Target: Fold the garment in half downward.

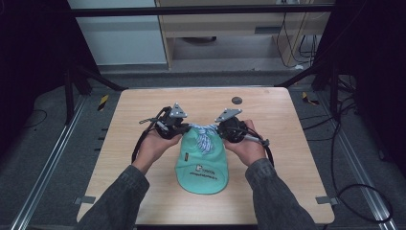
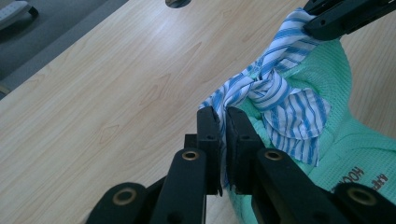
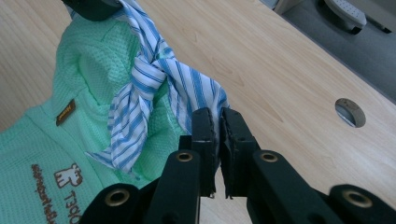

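A mint-green garment [image 1: 201, 165] lies near the middle of the wooden table [image 1: 134, 124], slightly toward the near edge; its long axis runs near to far, the wide rounded end with the printed logo toward the person and the narrower end pointing at the far side; a blue-and-white striped cloth [image 1: 205, 136] is knotted across that far, narrow end, its own length running left to right between the two grippers, with one loose tail hanging back over the green fabric toward the near side.

The left gripper [image 1: 184, 127] is held just left of the knot, its jaws clamped together on the left end of the striped cloth, which the left gripper view shows pinched between the black pads [image 2: 208, 130]; the right gripper [image 1: 218, 128] sits just right of the knot, jaws likewise pressed shut on the right end of the striped cloth [image 3: 154, 88]; the cloth is stretched between them above the green garment [image 3: 51, 140].

A small round hole [image 1: 236, 100] sits in the table beyond the grippers, toward the far edge.
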